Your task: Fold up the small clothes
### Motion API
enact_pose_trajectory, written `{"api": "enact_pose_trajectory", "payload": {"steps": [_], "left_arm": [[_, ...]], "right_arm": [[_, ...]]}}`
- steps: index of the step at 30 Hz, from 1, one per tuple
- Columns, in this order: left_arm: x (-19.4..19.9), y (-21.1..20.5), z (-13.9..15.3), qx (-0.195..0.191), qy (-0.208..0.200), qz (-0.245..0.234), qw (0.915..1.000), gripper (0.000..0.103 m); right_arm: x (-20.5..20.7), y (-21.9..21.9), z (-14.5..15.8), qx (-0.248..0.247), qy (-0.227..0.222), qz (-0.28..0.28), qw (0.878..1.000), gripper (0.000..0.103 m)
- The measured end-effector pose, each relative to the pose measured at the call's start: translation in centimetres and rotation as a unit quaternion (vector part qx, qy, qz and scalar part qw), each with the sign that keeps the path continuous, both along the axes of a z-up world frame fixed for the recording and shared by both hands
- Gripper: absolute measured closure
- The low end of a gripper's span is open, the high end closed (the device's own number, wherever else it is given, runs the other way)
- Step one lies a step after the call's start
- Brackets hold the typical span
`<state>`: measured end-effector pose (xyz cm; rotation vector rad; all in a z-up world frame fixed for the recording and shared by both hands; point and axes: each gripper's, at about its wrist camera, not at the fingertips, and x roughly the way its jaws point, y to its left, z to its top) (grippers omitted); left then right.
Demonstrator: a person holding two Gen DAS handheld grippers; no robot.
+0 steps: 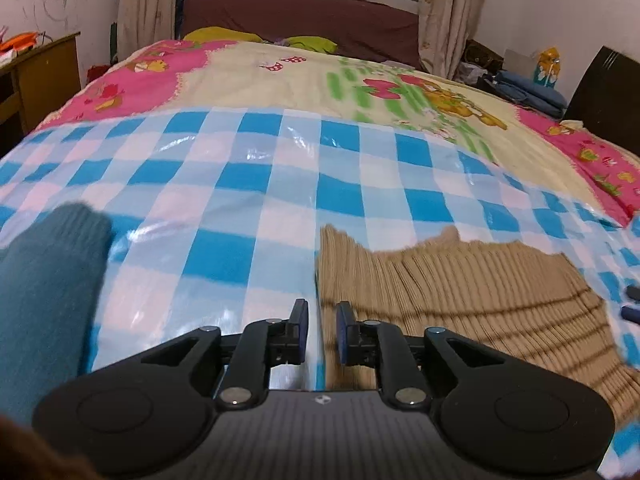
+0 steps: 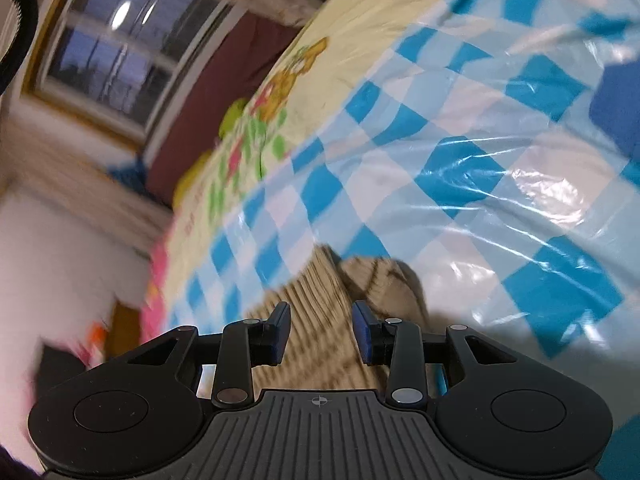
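Observation:
A tan ribbed knit garment with dark stripes lies flat on the blue-and-white checked plastic sheet on the bed. My left gripper hovers at the garment's left edge, its jaws a narrow gap apart with nothing between them. In the right wrist view the same tan garment lies under my right gripper, which is open and empty just above the fabric. The right gripper's fingertips show at the right edge of the left wrist view. A teal knit garment lies at the left.
The checked sheet covers the near half of a bed with a cartoon quilt. A wooden desk stands at the left, folded clothes and a dark headboard at the right. A dark blue cloth lies on the sheet.

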<state>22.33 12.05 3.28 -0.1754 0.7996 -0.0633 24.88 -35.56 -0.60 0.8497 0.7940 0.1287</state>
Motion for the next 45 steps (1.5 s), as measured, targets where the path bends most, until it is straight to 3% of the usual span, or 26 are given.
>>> {"api": "enact_pose_trajectory", "payload": {"steps": [4, 8, 10, 13, 16, 18, 20, 23, 30, 39, 42, 45], "left_arm": [[-3.2, 0.0, 0.4, -0.026, 0.003, -0.019, 0.9995, 0.075], [-4.8, -0.6, 0.0, -0.042, 0.013, -0.039, 0.9983, 0.068], [-5.0, -1.0, -0.4, -0.031, 0.016, -0.042, 0.9985, 0.067], [-4.5, -1.3, -1.5, -0.026, 0.033, -0.039, 0.9984, 0.067], [-4.0, -1.4, -2.9, 0.004, 0.044, -0.026, 0.9987, 0.067], [-3.7, -1.2, -4.0, 0.013, 0.056, -0.019, 0.9981, 0.066], [-3.7, -0.7, -4.5, -0.002, 0.064, -0.014, 0.9978, 0.065], [-3.8, -0.7, -4.2, -0.007, 0.062, -0.011, 0.998, 0.065], [-4.0, -1.5, -2.4, -0.006, 0.043, -0.035, 0.9984, 0.066], [-2.9, -2.5, -2.0, 0.015, 0.03, -0.041, 0.9986, 0.065], [-2.8, -2.4, -2.1, 0.012, 0.03, -0.038, 0.9988, 0.065], [-2.7, -2.1, -2.2, 0.008, 0.029, -0.033, 0.999, 0.065]], "right_arm": [[-1.8, 2.3, 0.0, -0.084, 0.016, 0.051, 0.995, 0.068], [-3.7, 3.5, -0.4, -0.089, 0.027, 0.09, 0.992, 0.068], [-4.2, 4.0, -0.4, -0.109, 0.033, 0.108, 0.988, 0.07], [-4.6, 3.7, -0.9, -0.149, 0.052, 0.113, 0.981, 0.094], [-4.9, 2.1, -1.6, -0.143, 0.07, 0.095, 0.983, 0.096], [-5.4, 1.8, -1.7, -0.155, 0.077, 0.089, 0.981, 0.096], [-5.9, 1.6, -1.7, -0.162, 0.078, 0.093, 0.979, 0.096], [-5.9, 1.8, -1.1, -0.17, 0.078, 0.098, 0.977, 0.087], [-4.1, 3.0, 2.0, -0.192, 0.012, 0.091, 0.977, 0.079], [2.1, 5.5, 0.8, -0.222, -0.006, 0.094, 0.97, 0.076], [3.7, 5.9, -0.4, -0.24, 0.025, 0.094, 0.966, 0.077], [4.2, 5.7, -1.1, -0.225, 0.03, 0.094, 0.969, 0.076]]}}
